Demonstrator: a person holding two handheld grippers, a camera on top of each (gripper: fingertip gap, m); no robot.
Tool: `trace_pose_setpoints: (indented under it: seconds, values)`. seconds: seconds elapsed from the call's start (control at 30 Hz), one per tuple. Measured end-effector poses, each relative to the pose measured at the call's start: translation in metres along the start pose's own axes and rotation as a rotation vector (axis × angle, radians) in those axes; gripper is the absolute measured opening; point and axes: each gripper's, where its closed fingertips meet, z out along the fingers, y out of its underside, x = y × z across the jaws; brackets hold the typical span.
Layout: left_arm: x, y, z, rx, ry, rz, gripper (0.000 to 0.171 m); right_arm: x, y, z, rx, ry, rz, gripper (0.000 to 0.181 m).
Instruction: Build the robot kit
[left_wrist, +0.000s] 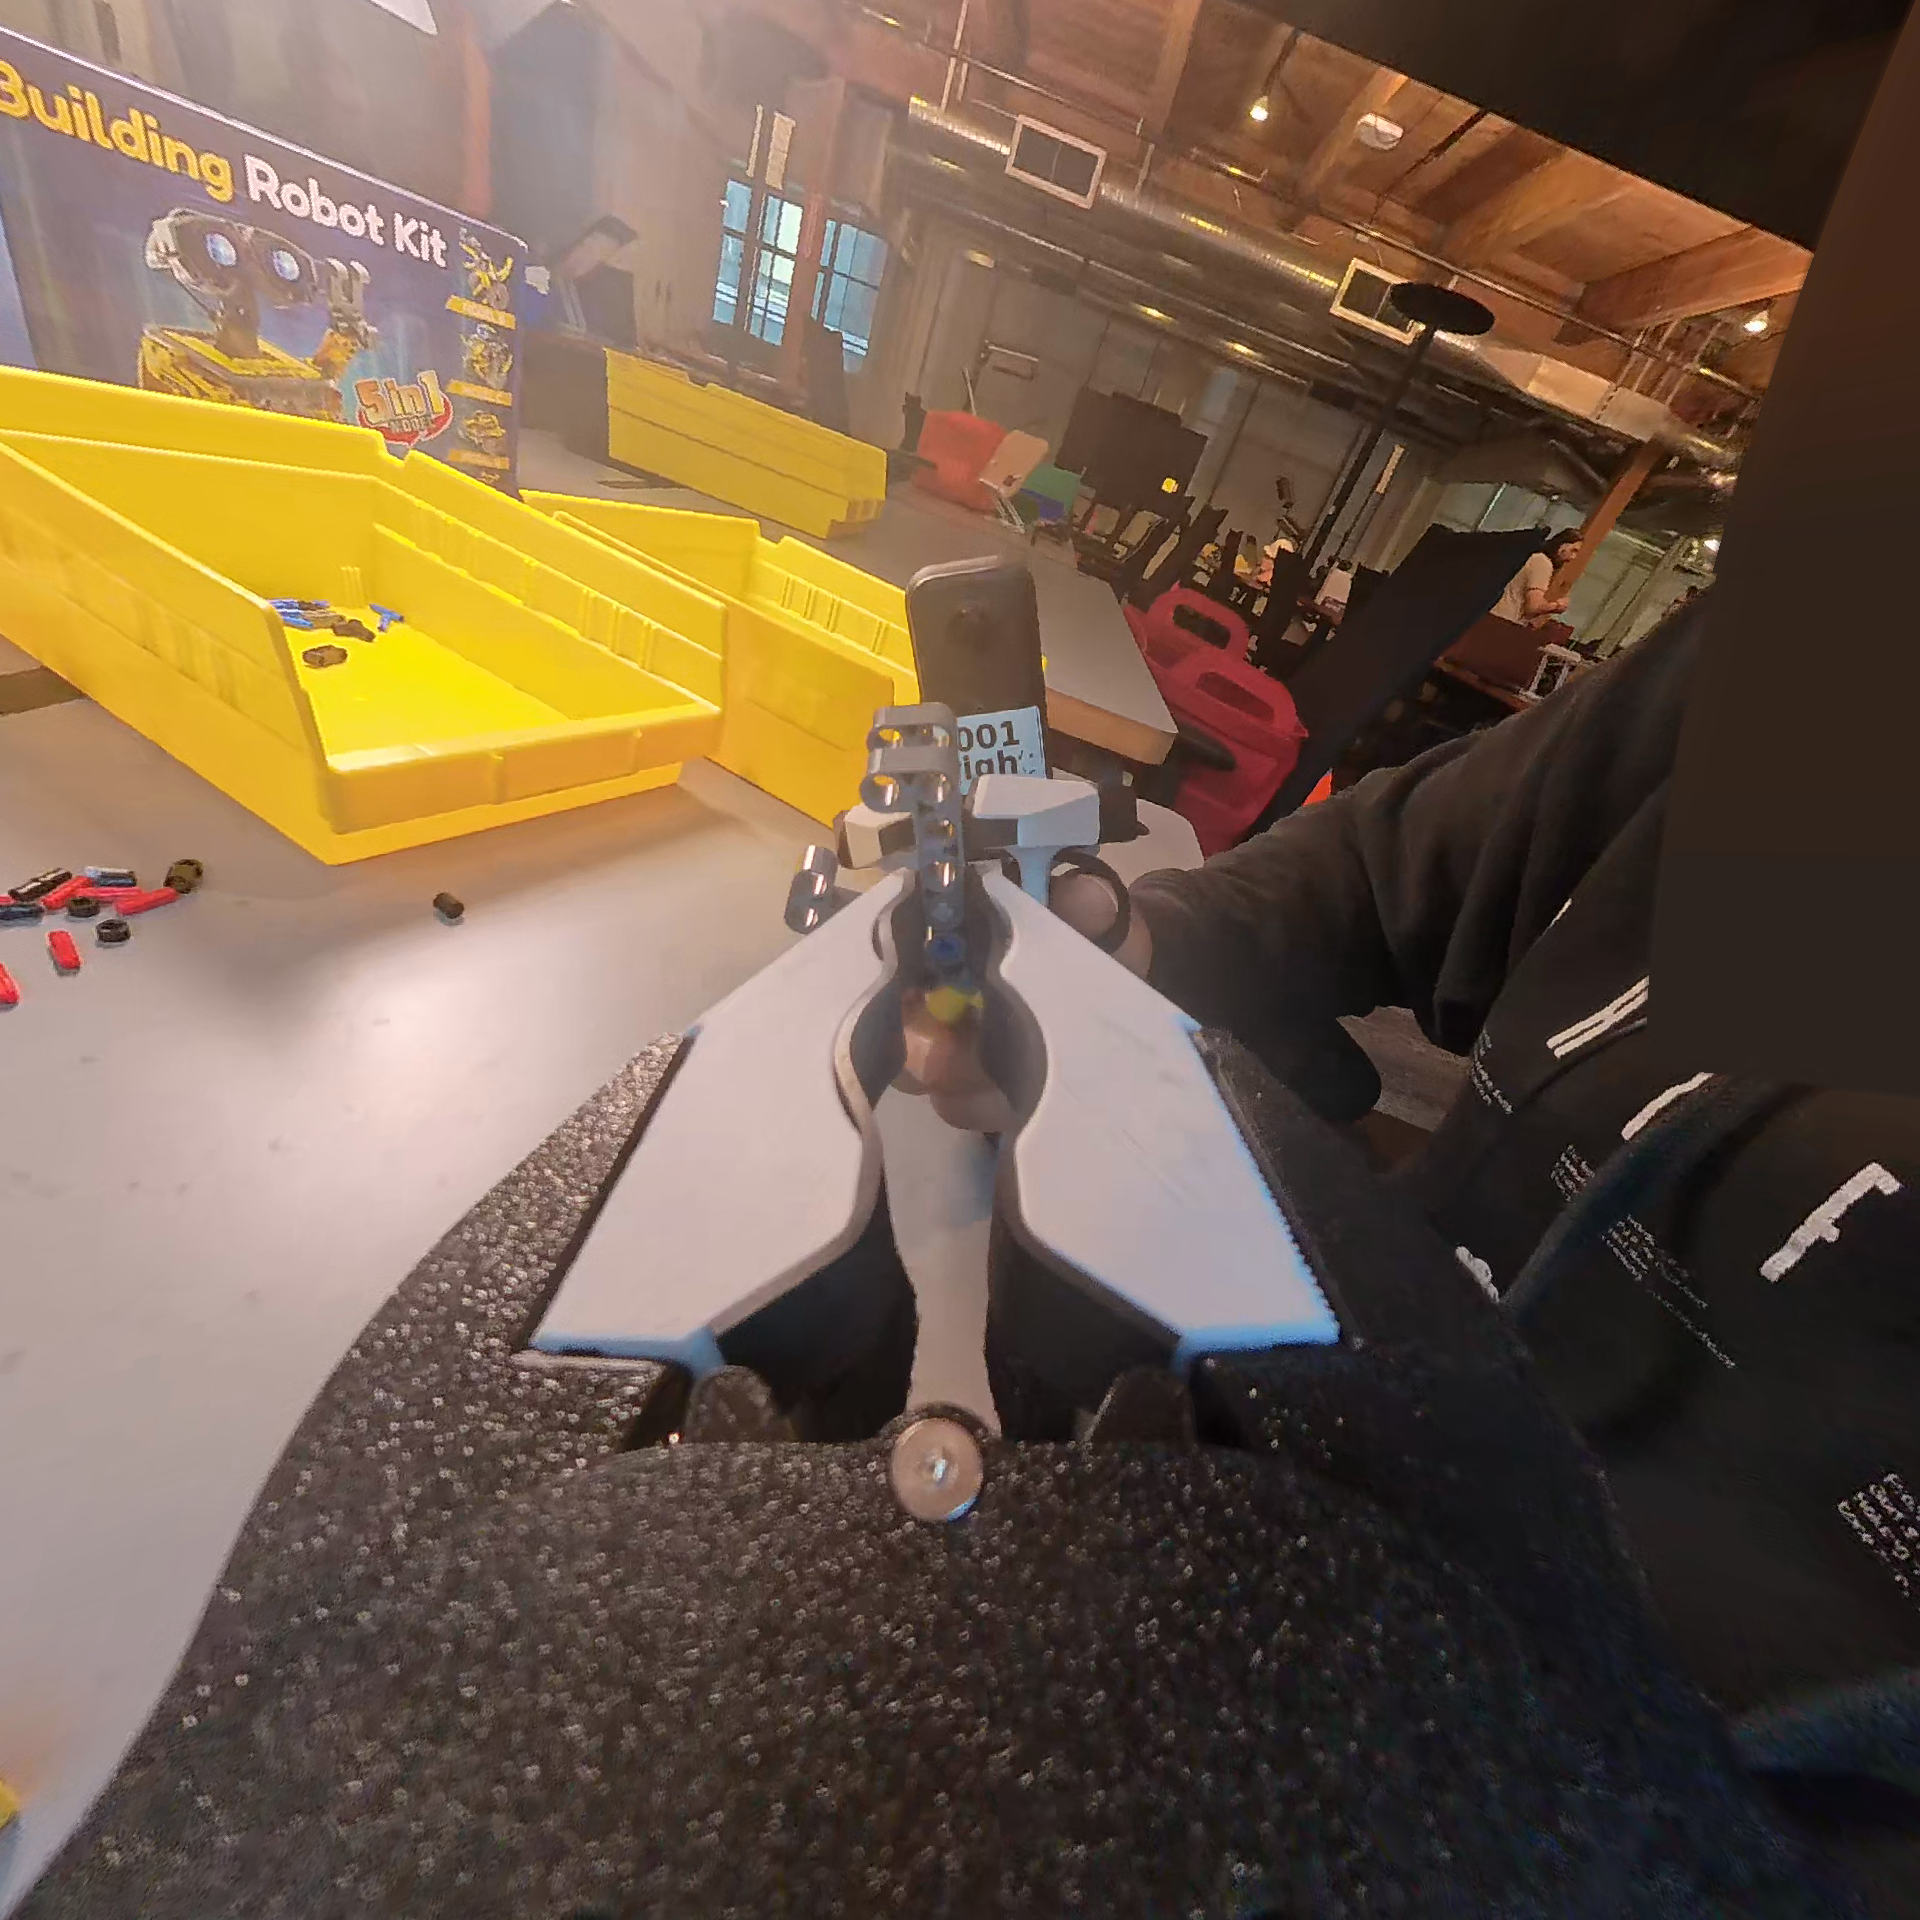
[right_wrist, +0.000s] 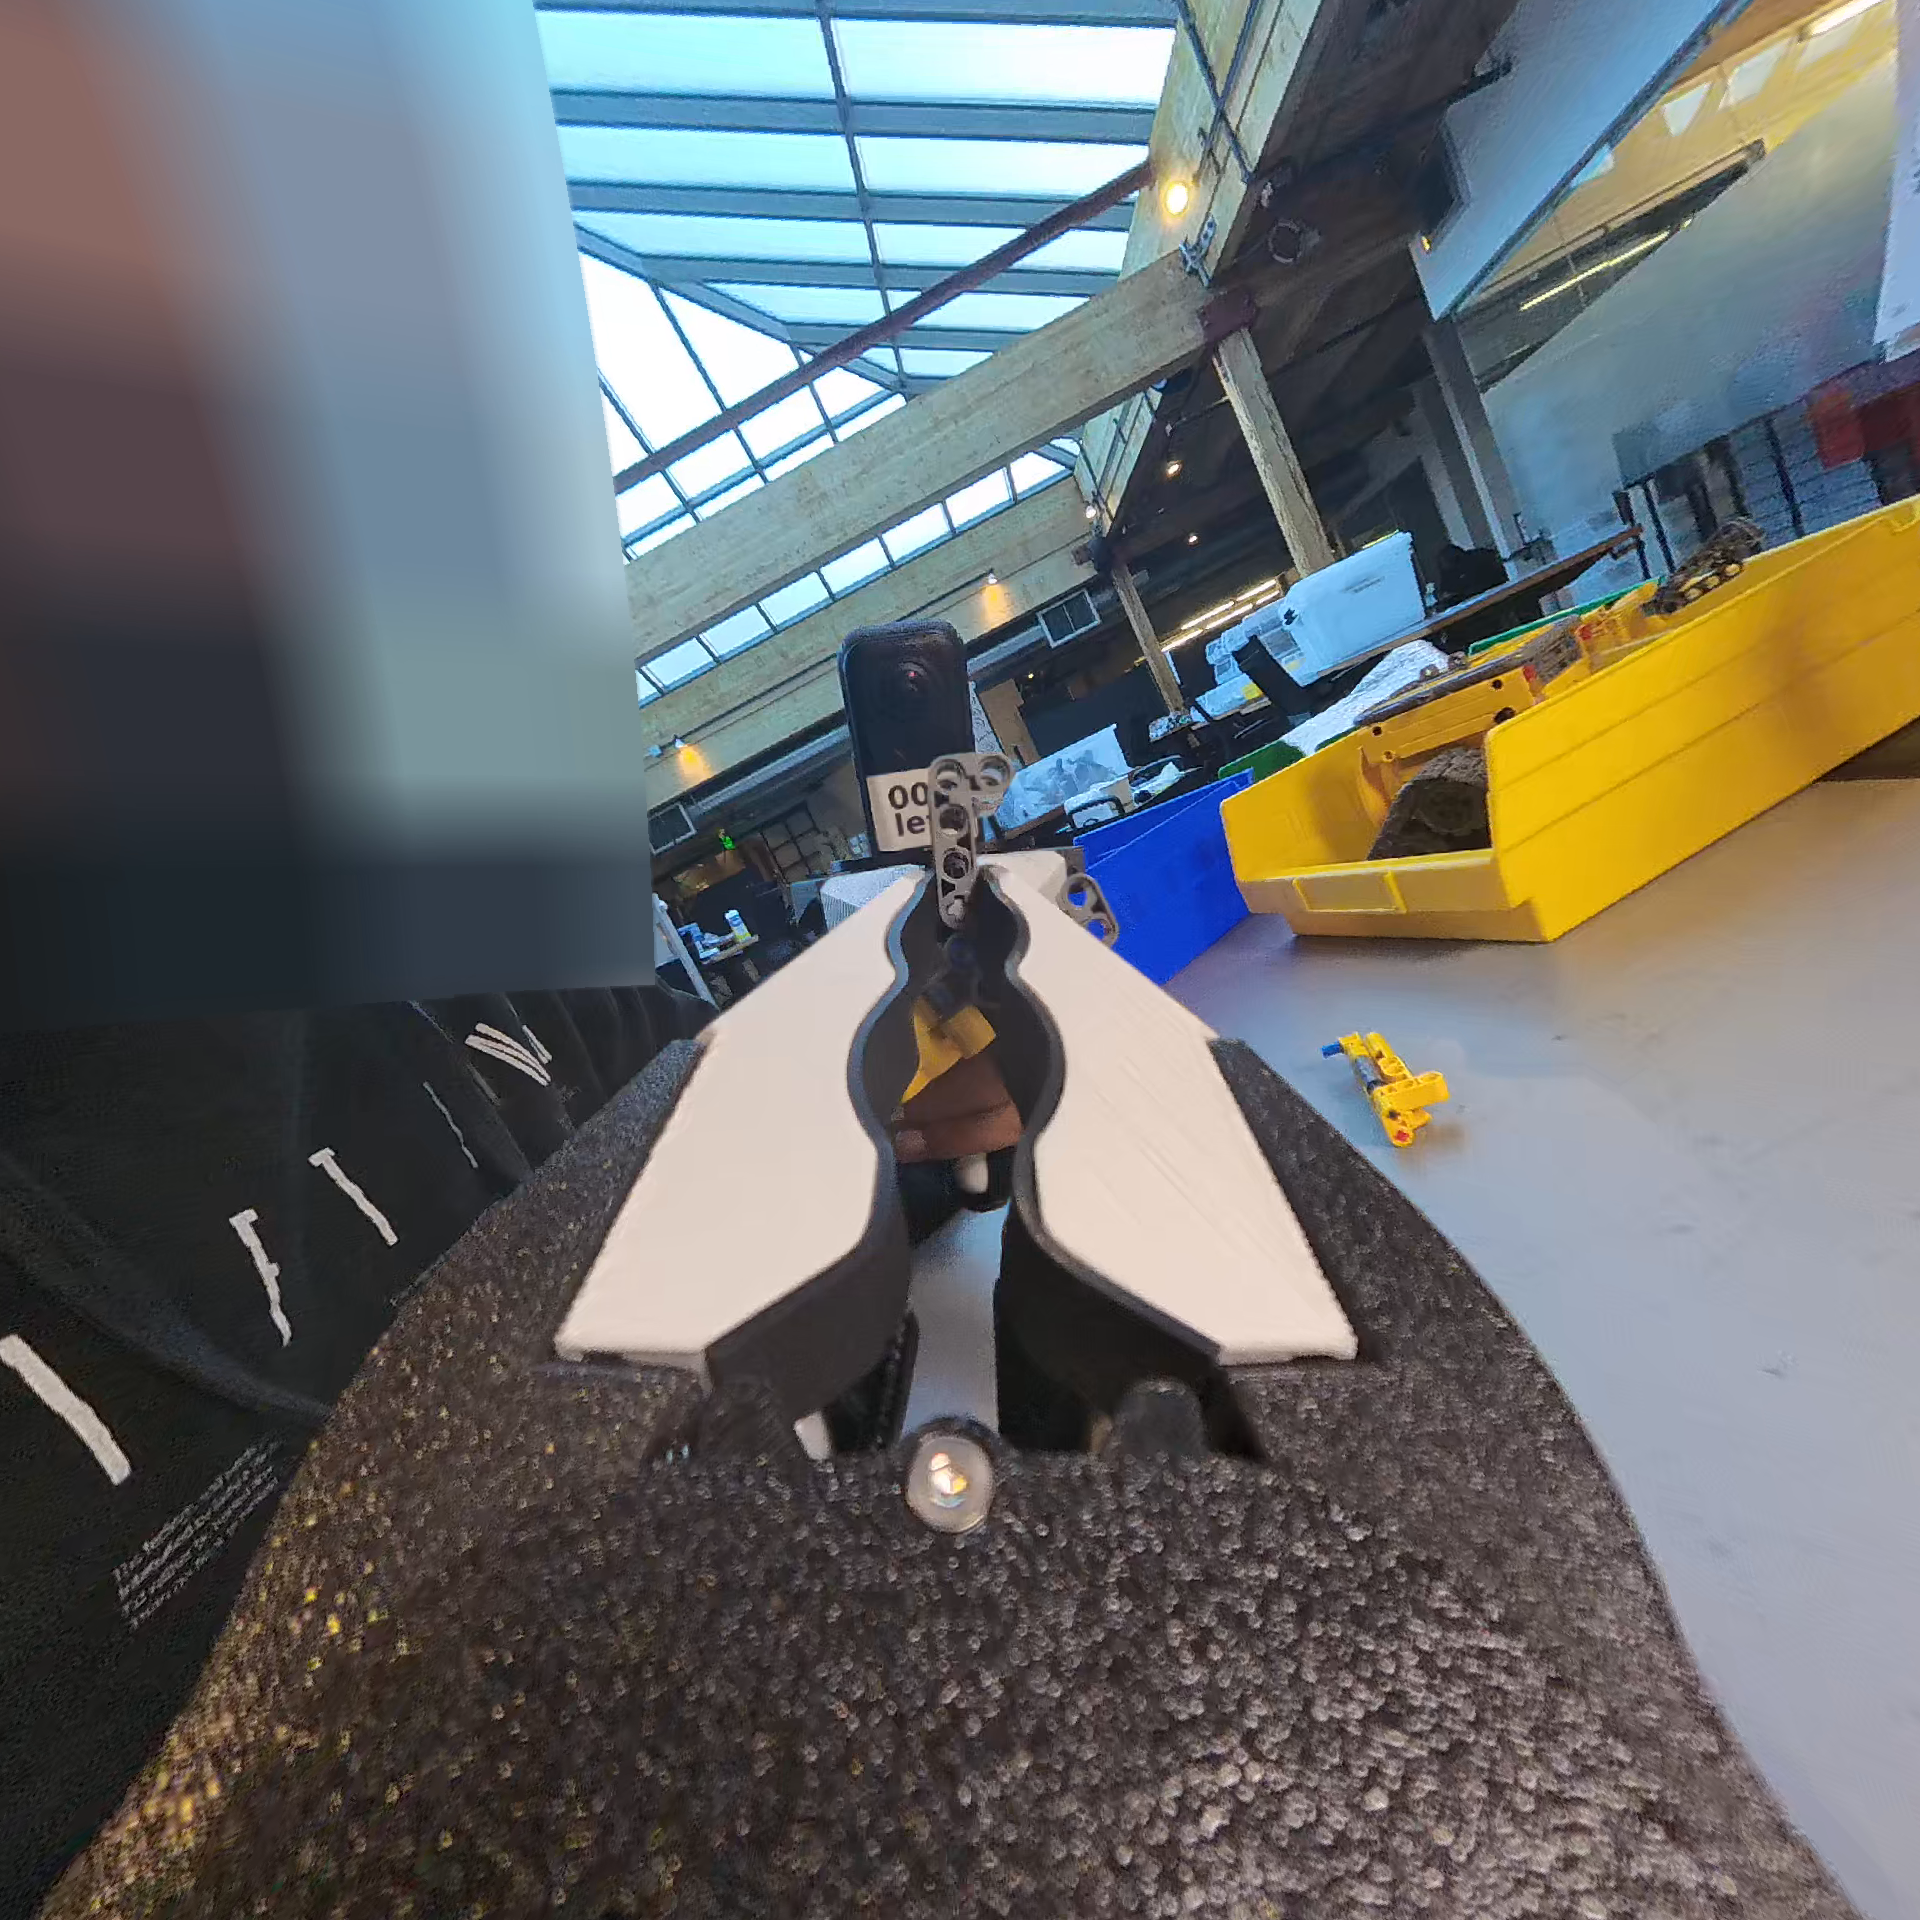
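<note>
The grey beam (left_wrist: 928, 821) stands mid-frame in both wrist views, pinched at once by your left gripper (left_wrist: 940, 914) and your right gripper (right_wrist: 958, 904), which face each other tip to tip. Each claw is pressed together on the beam, whose holed T-shaped top rises above the fingertips. Largest around you is the grey table (left_wrist: 260, 1091). A yellow bin (left_wrist: 499, 727) sits upper left in the left view, with the kit box (left_wrist: 260, 260) behind it. Another yellow bin (right_wrist: 1621, 790) fills the right view's right side. A small yellow assembly (right_wrist: 1387, 1086) lies on the table below it. Red and black pieces (left_wrist: 83, 904) scatter at the left view's left edge.
</note>
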Motion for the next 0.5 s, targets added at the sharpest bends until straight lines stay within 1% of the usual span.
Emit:
trace_pose_setpoints:
  seconds: [0.07,0.17,0.27,0.37,0.43,0.5]
  values:
    - [0.000,0.001,0.000,-0.010,-0.002,0.013,0.006,0.000,0.001,0.000,0.003,0.013,-0.012,0.007]
    - [0.001,0.003,-0.002,-0.047,-0.017,0.075,0.006,-0.001,0.004,0.001,-0.020,0.013,-0.047,0.007]
    - [0.002,0.008,-0.004,-0.087,-0.019,0.123,0.006,-0.001,0.009,0.001,-0.077,0.011,-0.099,0.007]
    - [0.007,0.007,-0.005,-0.107,-0.001,0.158,0.006,-0.008,0.010,0.003,-0.071,-0.017,-0.105,0.007]
    - [0.007,0.013,-0.006,-0.154,-0.008,0.206,0.006,-0.008,0.014,0.002,-0.135,-0.016,-0.179,0.007]
    - [0.010,0.014,-0.006,-0.161,-0.003,0.261,0.006,-0.010,0.018,0.001,-0.202,-0.035,-0.216,0.007]
